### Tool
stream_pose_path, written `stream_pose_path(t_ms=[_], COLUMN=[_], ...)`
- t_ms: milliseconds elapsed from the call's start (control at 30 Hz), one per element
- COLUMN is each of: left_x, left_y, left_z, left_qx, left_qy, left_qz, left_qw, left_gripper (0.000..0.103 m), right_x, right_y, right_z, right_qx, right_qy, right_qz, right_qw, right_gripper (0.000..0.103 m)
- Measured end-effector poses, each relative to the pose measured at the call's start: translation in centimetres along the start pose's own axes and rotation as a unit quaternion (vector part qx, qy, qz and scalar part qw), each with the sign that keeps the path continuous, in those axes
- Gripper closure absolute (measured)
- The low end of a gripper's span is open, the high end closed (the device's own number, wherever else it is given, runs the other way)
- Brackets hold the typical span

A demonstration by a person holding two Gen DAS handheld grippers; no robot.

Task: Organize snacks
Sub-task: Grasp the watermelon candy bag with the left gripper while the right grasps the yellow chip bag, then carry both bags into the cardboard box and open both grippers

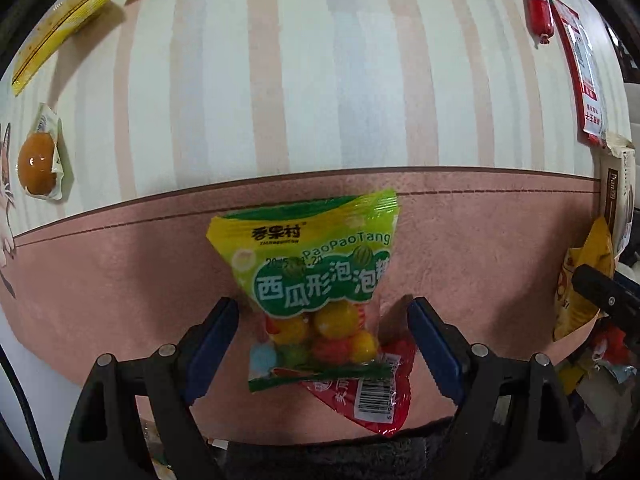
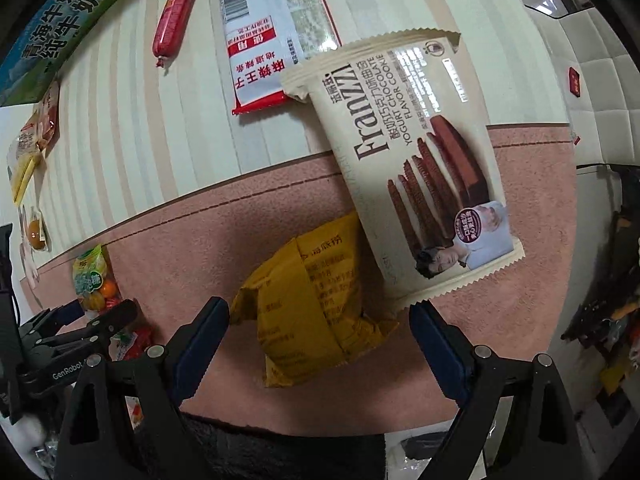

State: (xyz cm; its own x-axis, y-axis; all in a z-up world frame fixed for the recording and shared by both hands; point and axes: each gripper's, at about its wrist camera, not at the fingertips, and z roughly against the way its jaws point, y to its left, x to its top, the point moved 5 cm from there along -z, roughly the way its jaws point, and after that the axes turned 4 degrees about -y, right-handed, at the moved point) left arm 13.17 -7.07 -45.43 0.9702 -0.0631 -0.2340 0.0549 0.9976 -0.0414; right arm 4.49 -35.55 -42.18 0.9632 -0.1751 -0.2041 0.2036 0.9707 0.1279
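A green bag of round bubble gum [image 1: 316, 276] lies on the pink cloth band, partly over a red packet [image 1: 374, 396]. My left gripper [image 1: 323, 312] is open, its blue pads either side of the bag's lower half, not touching. It also shows in the right wrist view [image 2: 90, 310], with the gum bag [image 2: 91, 280]. My right gripper [image 2: 319, 316] is open around a yellow pouch [image 2: 316, 308], which lies under the edge of a cream Franzzi cookie bag [image 2: 416, 168].
A red sausage [image 2: 176, 12] and a red-and-white packet [image 2: 260, 32] lie on the striped cloth. A packed brown egg [image 1: 38, 162], a yellow packet [image 1: 60, 20] and more packets sit at the left. A milk carton box [image 2: 52, 28] stands far left.
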Motion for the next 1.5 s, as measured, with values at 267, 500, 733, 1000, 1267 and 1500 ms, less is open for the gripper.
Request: stream_pose_path(t_ms=[267,500,733,1000,1267,1500], left_x=[0.5,0.2,-0.4,-0.5,1.6,4.8], left_y=[0.6,0.5,-0.2,-0.8,-1.0,-0.9], left_z=[1.0,1.7,4.3,11.1,18.4,23.1], left_qx=[0.017,0.012,0.017,0.015,-0.006,-0.014], left_qy=[-0.027,-0.034,-0.073,-0.160,-0.230,-0.284], left_qz=[-0.002,0.003,-0.013,-0.029,-0.035,-0.037], left_qw=[0.9995,0.9994,0.9971,0.9866,0.9725,0.9581], left_gripper=[0.048,0.054,0.055,0.055,0.055,0.055], right_x=[-0.5,-1.7,-1.7,-0.6,2.6,5.1], right_y=[-0.3,0.9,2.0,4.4,8.5,12.7], right_z=[-1.6,-1.0,1.4,6.1,14.1,19.4], right_qx=[0.008,-0.014,0.009,0.046,0.092,0.114], right_qy=[0.009,-0.010,-0.018,-0.056,-0.126,-0.181], right_qz=[0.007,0.022,0.013,0.020,0.040,0.059], right_qw=[1.000,1.000,1.000,0.997,0.987,0.975], right_gripper=[0.022,0.041,0.047,0.048,0.048,0.048])
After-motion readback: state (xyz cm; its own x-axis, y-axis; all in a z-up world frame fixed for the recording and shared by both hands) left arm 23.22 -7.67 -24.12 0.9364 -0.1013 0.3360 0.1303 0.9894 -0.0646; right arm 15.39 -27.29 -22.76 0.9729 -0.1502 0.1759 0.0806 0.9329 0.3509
